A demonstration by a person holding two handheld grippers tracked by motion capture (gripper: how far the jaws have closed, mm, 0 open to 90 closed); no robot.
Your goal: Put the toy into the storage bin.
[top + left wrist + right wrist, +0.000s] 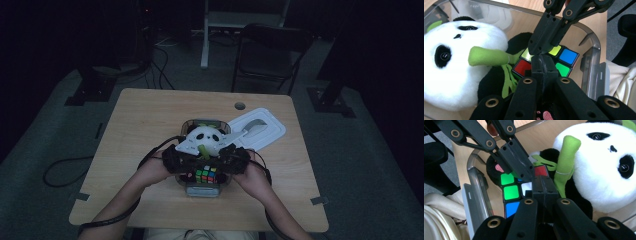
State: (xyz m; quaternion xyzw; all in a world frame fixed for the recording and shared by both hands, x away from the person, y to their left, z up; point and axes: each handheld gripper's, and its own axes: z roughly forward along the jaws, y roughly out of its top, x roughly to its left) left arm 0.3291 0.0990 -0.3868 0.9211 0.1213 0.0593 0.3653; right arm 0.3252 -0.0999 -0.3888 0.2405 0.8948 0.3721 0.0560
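Now, with the left gripper (541, 58) and right gripper (541, 180) both closed empty, tips meeting over the puzzle cube (205, 175), part one before reaching beside the panda (205, 140).

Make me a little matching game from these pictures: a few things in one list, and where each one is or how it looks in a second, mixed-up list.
Things:
1. toy panda
2. puzzle cube
3. white lid
4. left gripper

Descriptions:
A. lies flat on the table beside the clear box
B. jaws shut, tip over the coloured squares
C. white and black, with a green stalk across it, in the far half of the box
D. coloured squares, in the near end of the box

Pairs: 1-C, 2-D, 3-A, 4-B
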